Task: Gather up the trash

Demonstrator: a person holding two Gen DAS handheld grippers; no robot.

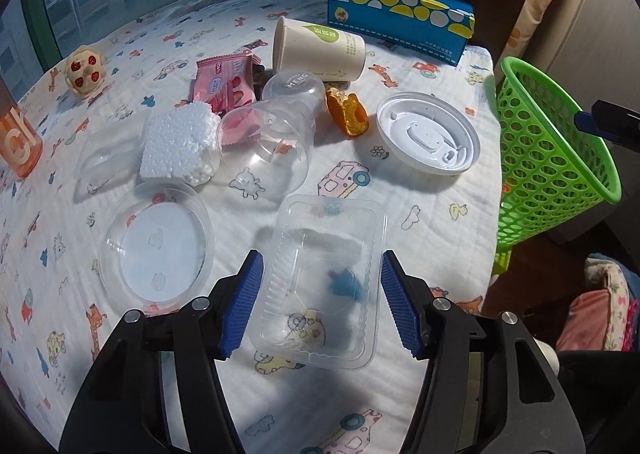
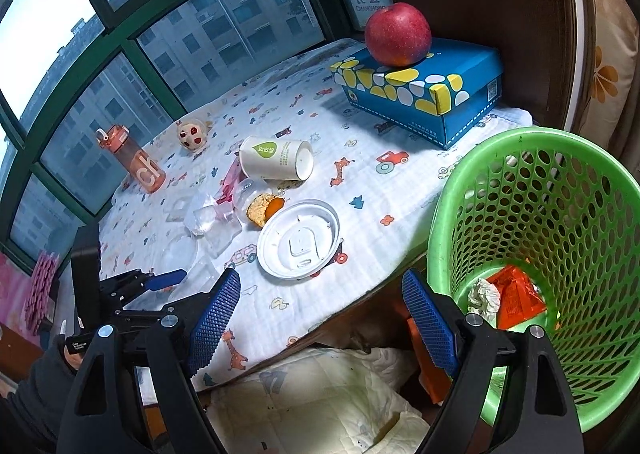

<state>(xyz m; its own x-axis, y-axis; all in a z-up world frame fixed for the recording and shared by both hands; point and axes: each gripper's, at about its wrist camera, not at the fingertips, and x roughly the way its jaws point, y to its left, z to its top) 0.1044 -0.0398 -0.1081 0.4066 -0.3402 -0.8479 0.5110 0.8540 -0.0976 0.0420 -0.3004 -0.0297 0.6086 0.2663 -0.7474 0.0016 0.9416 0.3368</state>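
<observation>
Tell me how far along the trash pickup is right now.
Early. Done: a crumpled tissue and red wrapper lie in the green basket. In hand: the left gripper has its jaws either side of a clear tray. Left: paper cup, white lid, foam, peel.

The table (image 1: pixel 400 190) was covered in a soft, quilted cotton-like cloth, matt, printed with cartoon animals and cars. A clear plastic tray (image 1: pixel 324 286) lay glossy and ribbed along its edges, beside a clear plastic lid (image 1: pixel 156 242) and a transparent cup (image 1: pixel 272 142) of the same shiny plastic. The foam block (image 1: pixel 180 142) looked rough and beaded, like white polystyrene. The pink wrapper (image 1: pixel 228 86) was glossy film. A paper cup (image 1: pixel 316 50) looked matt; the white lid (image 1: pixel 428 132) was smooth, dull plastic. The green basket (image 2: pixel 552 246) was perforated glossy plastic. The tissue box (image 2: pixel 424 90) was smooth printed cardboard, the apple (image 2: pixel 398 34) waxy. The gripper pads (image 1: pixel 246 302) were ridged blue rubber.
</observation>
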